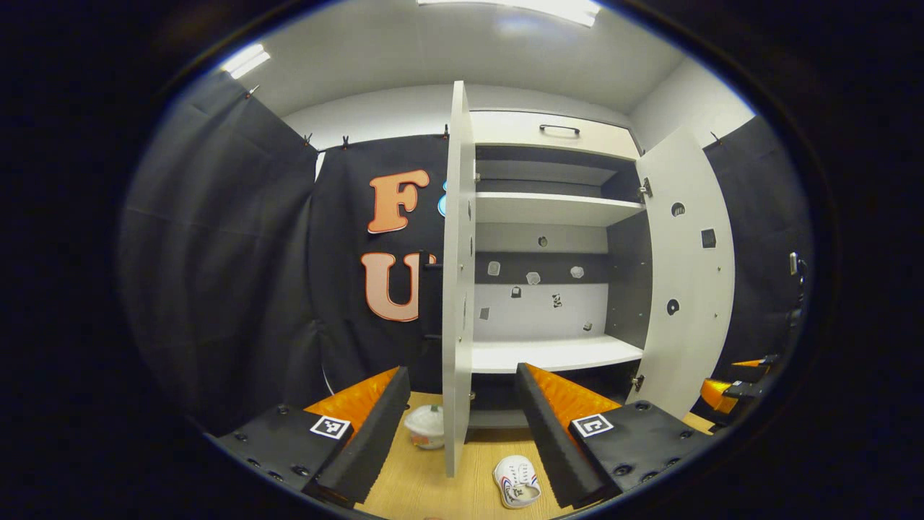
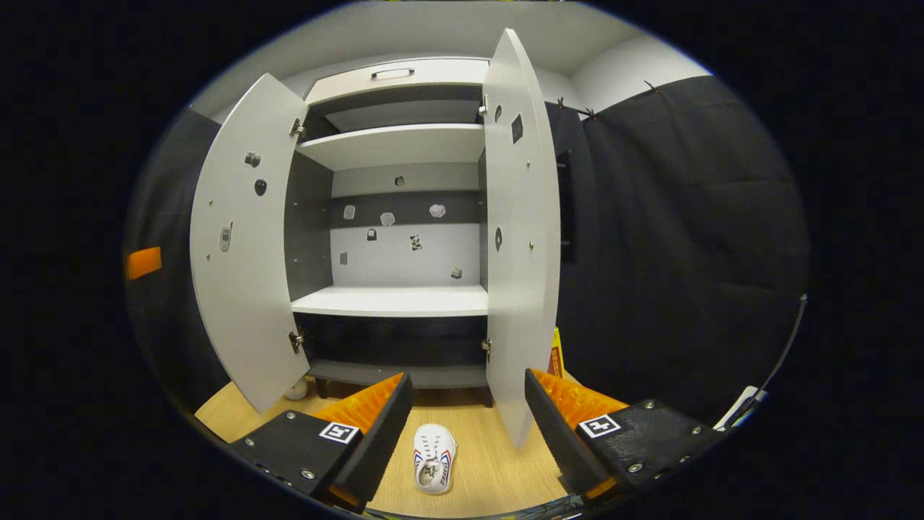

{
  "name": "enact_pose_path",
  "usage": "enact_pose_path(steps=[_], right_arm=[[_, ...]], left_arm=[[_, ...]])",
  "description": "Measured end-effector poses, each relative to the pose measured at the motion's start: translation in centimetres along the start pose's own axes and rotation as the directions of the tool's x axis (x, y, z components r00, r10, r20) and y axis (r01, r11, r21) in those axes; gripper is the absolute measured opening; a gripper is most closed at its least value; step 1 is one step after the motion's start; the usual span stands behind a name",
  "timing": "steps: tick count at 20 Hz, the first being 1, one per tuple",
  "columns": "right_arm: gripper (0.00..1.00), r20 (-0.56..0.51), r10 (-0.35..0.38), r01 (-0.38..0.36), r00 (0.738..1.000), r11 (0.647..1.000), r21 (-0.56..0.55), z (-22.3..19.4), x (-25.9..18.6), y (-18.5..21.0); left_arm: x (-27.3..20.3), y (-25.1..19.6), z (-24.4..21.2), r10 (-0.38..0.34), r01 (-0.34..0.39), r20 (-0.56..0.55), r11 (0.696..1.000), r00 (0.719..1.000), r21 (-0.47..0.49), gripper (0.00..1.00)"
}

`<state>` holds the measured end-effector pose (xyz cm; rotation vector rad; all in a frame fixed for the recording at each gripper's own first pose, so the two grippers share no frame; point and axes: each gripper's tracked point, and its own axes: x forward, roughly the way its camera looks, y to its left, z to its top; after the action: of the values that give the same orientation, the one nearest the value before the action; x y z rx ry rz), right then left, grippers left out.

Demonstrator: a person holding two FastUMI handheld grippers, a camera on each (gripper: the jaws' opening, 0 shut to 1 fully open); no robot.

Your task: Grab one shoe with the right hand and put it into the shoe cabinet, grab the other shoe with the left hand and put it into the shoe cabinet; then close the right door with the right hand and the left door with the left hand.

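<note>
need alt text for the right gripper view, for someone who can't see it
A white shoe lies on the wooden floor between the right gripper's open jaws, in front of a shoe cabinet. Its left door and right door stand open, and its shelves hold no shoes.

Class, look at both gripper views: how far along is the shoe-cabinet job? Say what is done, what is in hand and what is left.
Done: nothing yet. The cabinet shelf is bare, and both the left door and right door stand open.
In hand: the right gripper is open above a shoe on the floor.
Left: the left gripper is open too; both shoes, then both doors.
</note>
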<state>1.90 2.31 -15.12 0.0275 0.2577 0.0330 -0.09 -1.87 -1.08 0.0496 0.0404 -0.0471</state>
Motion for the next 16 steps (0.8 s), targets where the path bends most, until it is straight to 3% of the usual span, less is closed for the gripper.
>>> enact_pose_path(steps=[7, 16], right_arm=[[0.95, -0.15, 0.006, -0.009, 0.989, 1.0, -0.018, -10.4, 3.8, 1.2], [0.95, -0.317, -0.003, -0.006, 0.949, 1.0, -0.029, -21.2, 9.1, 1.2]], left_arm=[[-0.2, 1.0, -0.9, 0.029, -0.029, -0.021, 1.0, 0.999, 0.011, 0.96], [-0.4, 1.9, -1.8, 0.051, -0.049, -0.029, 0.997, 0.998, 0.061, 0.95]])
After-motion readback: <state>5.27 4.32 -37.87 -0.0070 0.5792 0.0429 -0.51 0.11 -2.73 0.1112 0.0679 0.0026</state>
